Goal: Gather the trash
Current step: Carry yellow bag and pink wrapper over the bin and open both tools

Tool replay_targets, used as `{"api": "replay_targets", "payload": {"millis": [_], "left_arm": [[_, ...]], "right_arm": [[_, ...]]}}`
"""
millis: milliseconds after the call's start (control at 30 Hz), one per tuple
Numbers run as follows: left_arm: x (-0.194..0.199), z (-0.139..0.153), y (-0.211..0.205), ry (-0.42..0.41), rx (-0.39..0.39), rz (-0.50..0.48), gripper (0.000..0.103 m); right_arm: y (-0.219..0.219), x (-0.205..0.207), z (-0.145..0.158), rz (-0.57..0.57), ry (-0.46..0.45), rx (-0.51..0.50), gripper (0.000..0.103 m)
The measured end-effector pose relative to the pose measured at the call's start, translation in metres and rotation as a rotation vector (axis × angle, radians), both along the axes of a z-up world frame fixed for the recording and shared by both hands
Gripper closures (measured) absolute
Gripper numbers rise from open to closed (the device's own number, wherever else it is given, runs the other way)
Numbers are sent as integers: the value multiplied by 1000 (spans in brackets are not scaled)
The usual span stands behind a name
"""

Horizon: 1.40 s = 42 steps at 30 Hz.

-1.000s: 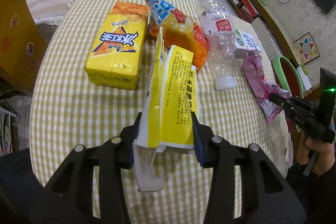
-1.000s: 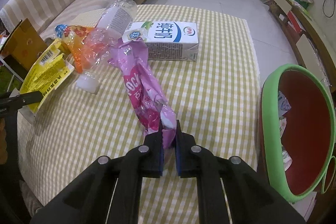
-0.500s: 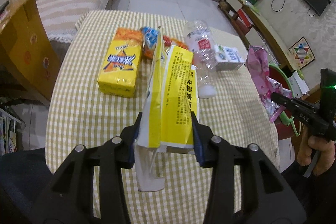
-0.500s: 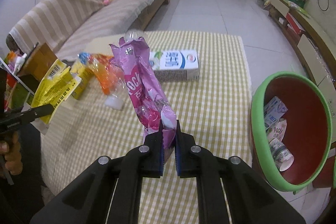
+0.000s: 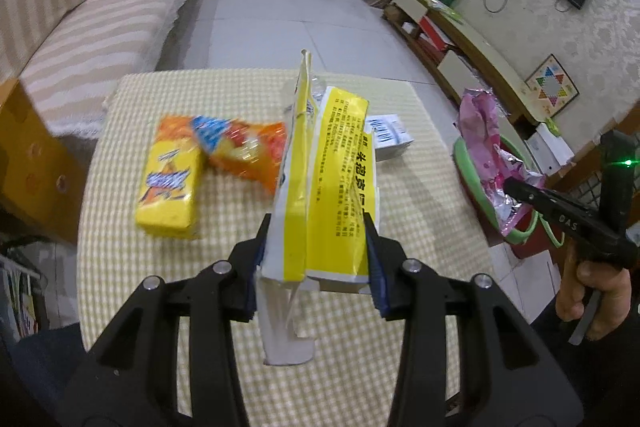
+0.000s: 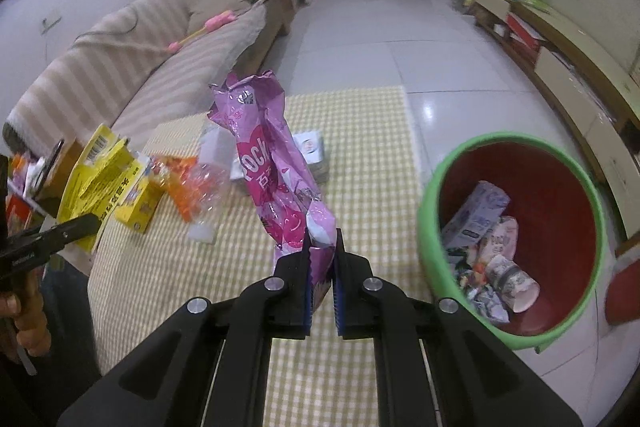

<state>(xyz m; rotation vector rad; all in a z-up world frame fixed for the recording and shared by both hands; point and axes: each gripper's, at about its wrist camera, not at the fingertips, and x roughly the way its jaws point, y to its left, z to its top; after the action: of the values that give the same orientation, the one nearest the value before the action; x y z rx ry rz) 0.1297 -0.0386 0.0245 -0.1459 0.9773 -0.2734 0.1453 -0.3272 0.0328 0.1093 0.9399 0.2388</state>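
My left gripper (image 5: 316, 259) is shut on a flattened yellow box (image 5: 328, 187) and holds it upright above the checked table (image 5: 128, 259). My right gripper (image 6: 322, 267) is shut on a crumpled pink Pocky wrapper (image 6: 272, 171), held upright above the table's right side. The wrapper (image 5: 492, 151) and the right gripper also show at the right of the left wrist view. A green bin with a red inside (image 6: 576, 187) stands beside the table, right of my right gripper, with several pieces of trash in it.
On the table lie a yellow drink carton (image 5: 170, 183), an orange snack bag (image 5: 244, 147), a clear plastic bottle (image 6: 204, 199) and a white milk carton (image 5: 390, 139). A striped sofa (image 5: 80, 27) stands on the left, a low cabinet (image 5: 460, 35) on the right.
Both grippers have risen well above the table with their loads. The right gripper has lifted the pink wrapper off the table, and the bin's inside has come into fuller view.
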Motion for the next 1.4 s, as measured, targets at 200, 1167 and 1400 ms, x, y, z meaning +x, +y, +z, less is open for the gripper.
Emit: {"api": "replay_targets", "payload": {"millis": [200,1167,1400], "left_arm": [[14,7,-39,-18,8,-72,63],[78,16,-254,-25,-59,-407,63],[83,9,-286,5,-61,-448,63]], "right_arm": [[-30,1,7,-94,-8,6,96],[-179,-15,19,-534,-33,29,96],[-190,-19,15,-568,-16,45,96]]}}
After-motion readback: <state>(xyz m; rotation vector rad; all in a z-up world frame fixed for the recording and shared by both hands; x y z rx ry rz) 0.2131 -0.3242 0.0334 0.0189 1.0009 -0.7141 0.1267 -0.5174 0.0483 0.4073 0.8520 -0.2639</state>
